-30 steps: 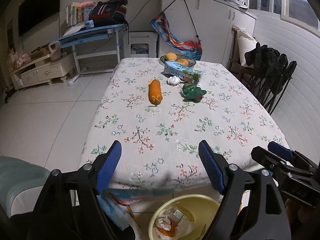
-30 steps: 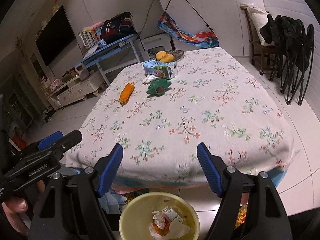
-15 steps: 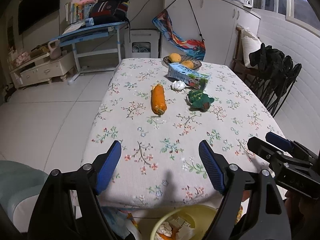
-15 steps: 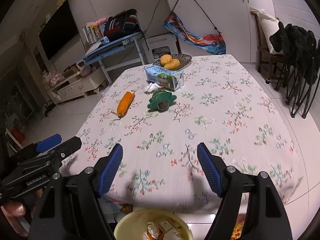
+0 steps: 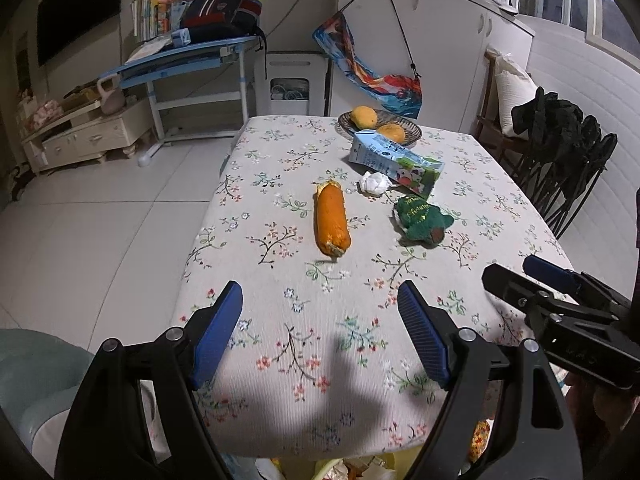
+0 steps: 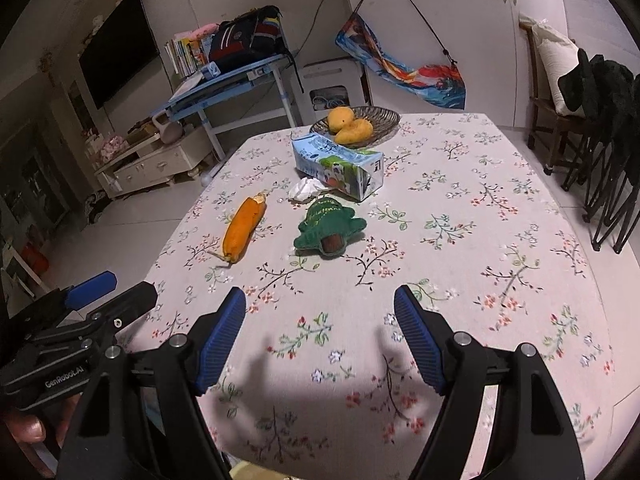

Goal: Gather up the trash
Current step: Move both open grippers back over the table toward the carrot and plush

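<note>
Both grippers, left and right, hold their jaws released and empty above the tabletop, near a carton and tissue.

A home: floral-clothed table, television, desk.

Matt cloth tablecloth, crumpled paper wad

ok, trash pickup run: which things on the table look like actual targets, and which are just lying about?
Likely targets (a judgement):
- crumpled white tissue
- milk carton, lying on its side
- orange carrot-like piece, possibly a scrap

Lying about:
- green plush toy
- fruit basket with mangoes
- floral tablecloth

Left gripper and right gripper are open and empty.
</note>
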The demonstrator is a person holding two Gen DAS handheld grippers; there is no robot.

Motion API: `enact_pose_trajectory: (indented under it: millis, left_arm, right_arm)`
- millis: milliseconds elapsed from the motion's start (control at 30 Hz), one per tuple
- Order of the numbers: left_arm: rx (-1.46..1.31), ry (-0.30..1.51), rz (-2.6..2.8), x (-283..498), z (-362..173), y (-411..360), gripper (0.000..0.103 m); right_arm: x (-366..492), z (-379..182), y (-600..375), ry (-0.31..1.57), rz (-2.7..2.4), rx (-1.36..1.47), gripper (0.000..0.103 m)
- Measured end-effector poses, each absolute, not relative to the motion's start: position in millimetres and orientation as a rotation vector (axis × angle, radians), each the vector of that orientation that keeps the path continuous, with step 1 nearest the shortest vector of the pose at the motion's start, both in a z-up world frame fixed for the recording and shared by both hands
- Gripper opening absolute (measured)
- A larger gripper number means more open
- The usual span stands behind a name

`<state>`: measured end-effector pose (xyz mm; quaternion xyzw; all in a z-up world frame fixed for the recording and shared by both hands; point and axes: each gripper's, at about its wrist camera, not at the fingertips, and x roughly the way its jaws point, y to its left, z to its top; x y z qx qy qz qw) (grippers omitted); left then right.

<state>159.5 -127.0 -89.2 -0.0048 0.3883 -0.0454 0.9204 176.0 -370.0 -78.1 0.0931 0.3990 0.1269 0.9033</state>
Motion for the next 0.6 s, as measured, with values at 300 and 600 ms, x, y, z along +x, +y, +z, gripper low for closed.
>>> enact_pose_trajectory:
  millis: [300,600]
  left_arm:
    - [0.000,0.828,-0.085,183,-96,-130,0.077]
    - [-0.011,0.860,-0.072,201,-104,-129,0.077]
  right_arm:
    - [200,-88,-366,0.856,0.255,0.183,0.074]
    - [217,-94,-366,0.870,0.251,0.186,0.074]
